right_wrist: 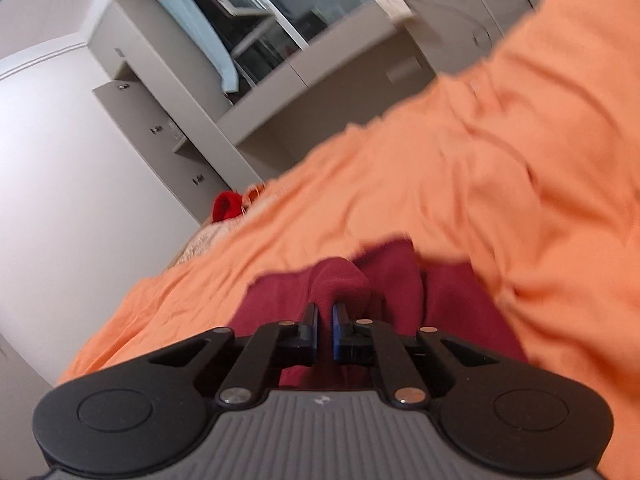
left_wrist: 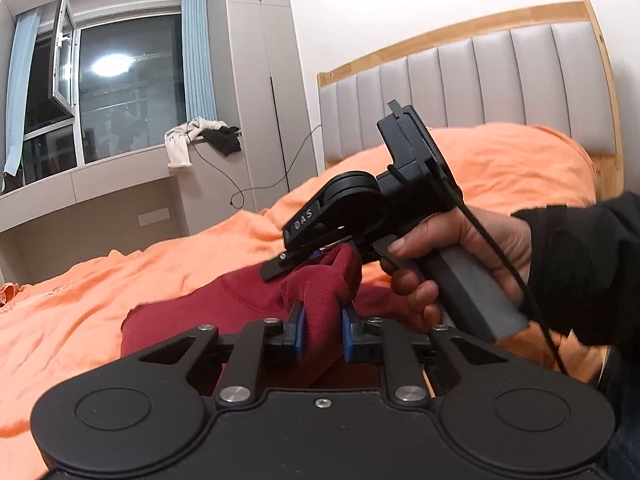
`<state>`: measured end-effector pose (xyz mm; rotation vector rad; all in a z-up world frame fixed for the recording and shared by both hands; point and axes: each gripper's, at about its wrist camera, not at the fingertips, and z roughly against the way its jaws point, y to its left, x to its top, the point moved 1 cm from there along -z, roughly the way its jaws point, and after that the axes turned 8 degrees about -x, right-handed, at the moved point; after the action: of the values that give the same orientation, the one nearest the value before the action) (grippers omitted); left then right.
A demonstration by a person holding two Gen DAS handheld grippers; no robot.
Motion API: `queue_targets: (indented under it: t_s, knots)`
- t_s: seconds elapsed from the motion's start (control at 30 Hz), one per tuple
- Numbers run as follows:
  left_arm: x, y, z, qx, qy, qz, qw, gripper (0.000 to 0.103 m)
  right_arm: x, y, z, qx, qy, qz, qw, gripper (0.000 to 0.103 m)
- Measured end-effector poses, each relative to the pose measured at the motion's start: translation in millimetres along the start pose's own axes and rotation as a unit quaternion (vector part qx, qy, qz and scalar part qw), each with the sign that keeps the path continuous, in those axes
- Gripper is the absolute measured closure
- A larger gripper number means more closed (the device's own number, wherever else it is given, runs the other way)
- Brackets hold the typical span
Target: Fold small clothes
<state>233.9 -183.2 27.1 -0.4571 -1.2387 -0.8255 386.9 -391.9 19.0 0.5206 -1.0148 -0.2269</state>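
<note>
Here the dark red garment point(left_wrist: 256, 300) lies on the orange bedsheet point(left_wrist: 100, 280), roughly mid-bed, with the padded grey headboard point(left_wrist: 480, 80) rising at the far end of the bed. The left gripper point(left_wrist: 323, 330) has its blue pads point(left_wrist: 298, 332) clamped on a bunched fold of the red cloth, which rises between them. Just beyond it, the right gripper point(left_wrist: 316, 256), held in the person's right hand point(left_wrist: 460, 256), pinches the same raised fold of cloth a little further along. In the right wrist view the right gripper point(right_wrist: 325, 332) shows its two fingers drawn nearly together with a ridge of the dark red garment point(right_wrist: 340, 280) nipped between them, the rest of the cloth spread flat on the orange bedsheet point(right_wrist: 440, 184). Beyond the bed, a pale cloth point(left_wrist: 180, 140) hangs off the window ledge point(left_wrist: 120, 160)
</note>
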Motion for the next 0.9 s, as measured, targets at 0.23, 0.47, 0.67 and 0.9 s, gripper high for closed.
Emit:
queue_targets:
  t_s: [0.23,0.47,0.67,0.9]
  knots:
    - [8.4,-14.8,-24.6,-0.017,0.004,-0.007,0.9998,0.084,11.8,-11.1,21.8,-0.015,-0.033,0.009,0.999,0.096]
    - [-6.2,-26.5,-44.8,-0.047,0.025,-0.009,0.9985,0.084,0.5,-40.7,24.9,-0.046,-0.017,-0.011,0.999,0.096]
    - [-17.6,-30.8,-51.8,-0.053,0.037,-0.013,0.9978,0.079,-11.4,-51.5,20.3,-0.077,0.004,-0.01,0.997,0.091]
    - [-17.6,-22.2,-48.2,-0.075,0.036,0.024,0.9962,0.071,-18.8,-49.1,25.0,-0.076,0.014,-0.001,0.997,0.036]
